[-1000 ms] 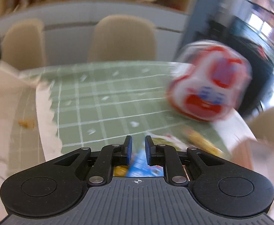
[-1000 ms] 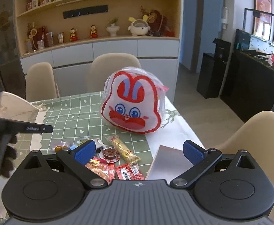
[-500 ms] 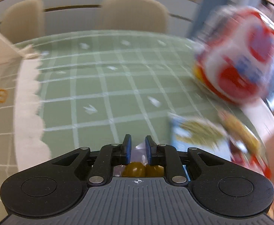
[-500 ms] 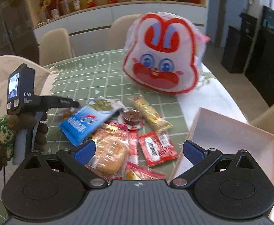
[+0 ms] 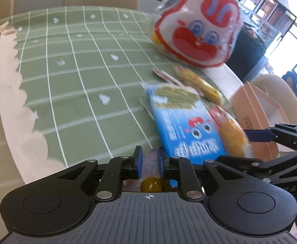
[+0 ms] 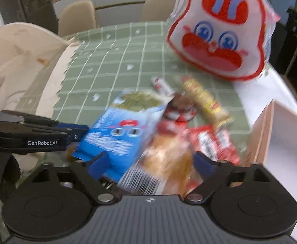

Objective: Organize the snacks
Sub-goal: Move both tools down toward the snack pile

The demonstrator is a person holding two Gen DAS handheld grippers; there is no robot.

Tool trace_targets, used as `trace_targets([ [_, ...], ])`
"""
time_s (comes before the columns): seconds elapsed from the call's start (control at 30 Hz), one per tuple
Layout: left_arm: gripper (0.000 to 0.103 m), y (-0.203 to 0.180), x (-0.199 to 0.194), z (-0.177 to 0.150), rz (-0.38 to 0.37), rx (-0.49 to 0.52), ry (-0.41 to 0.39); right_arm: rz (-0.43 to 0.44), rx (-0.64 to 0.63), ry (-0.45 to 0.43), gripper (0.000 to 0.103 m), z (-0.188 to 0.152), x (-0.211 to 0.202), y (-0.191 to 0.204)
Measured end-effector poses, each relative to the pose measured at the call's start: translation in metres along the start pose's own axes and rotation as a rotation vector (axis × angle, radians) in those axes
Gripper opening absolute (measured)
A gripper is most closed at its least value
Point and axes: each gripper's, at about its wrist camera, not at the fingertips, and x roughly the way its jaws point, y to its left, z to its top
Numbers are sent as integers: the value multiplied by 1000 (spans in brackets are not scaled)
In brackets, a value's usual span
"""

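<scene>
A green grid tablecloth (image 5: 77, 77) covers the table, beige chairs (image 6: 77, 18) beyond. The snack pile (image 6: 168, 126) lies beside a rabbit-face bag (image 6: 217, 34). The left gripper (image 5: 148, 163) is nearly closed around a clear-wrapped sweet (image 5: 151, 184); the right gripper (image 6: 148, 165) is closing, a bread packet (image 6: 164, 162) between its jaws.

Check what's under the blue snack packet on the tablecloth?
The blue snack packet lies mostly on the green checked tablecloth. Its right edge touches an orange bread packet; which overlaps which is blurred. Anything directly beneath it is covered, so nothing more can be told.
</scene>
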Motion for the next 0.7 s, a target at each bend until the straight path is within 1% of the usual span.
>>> trace_targets([
  [0.03, 19, 2, -2, -2, -8, -10, 16, -4, -5, -1, 80, -5, -3, 3],
  [0.07, 19, 3, -5, -6, -13, -20, 26, -9, -13, 0, 75, -12, -7, 6],
  [0.13, 19, 3, -10, -12, -8, -14, 40, 4, -15, 8, 72, -27, -17, 10],
  [0.2, 20, 0, -17, -19, 19, 8, 68, 28, 2, 17, 70, -44, -30, 11],
  [0.3, 20, -10, -25, -27, 73, 44, 94, 30, 26, 26, 69, -66, -47, 11],
  [0.43, 21, -23, -35, -37, 123, 98, 103, 5, 50, 36, 68, -86, -65, 10],
  [0.5, 21, -27, -39, -41, 141, 107, 111, -21, 52, 40, 68, -94, -72, 9],
  [0.57, 21, -30, -43, -44, 141, 107, 120, -49, 46, 42, 70, -102, -76, 9],
  [0.7, 21, -38, -50, -49, 110, 112, 123, -78, 85, 72, 79, -119, -78, 5],
])
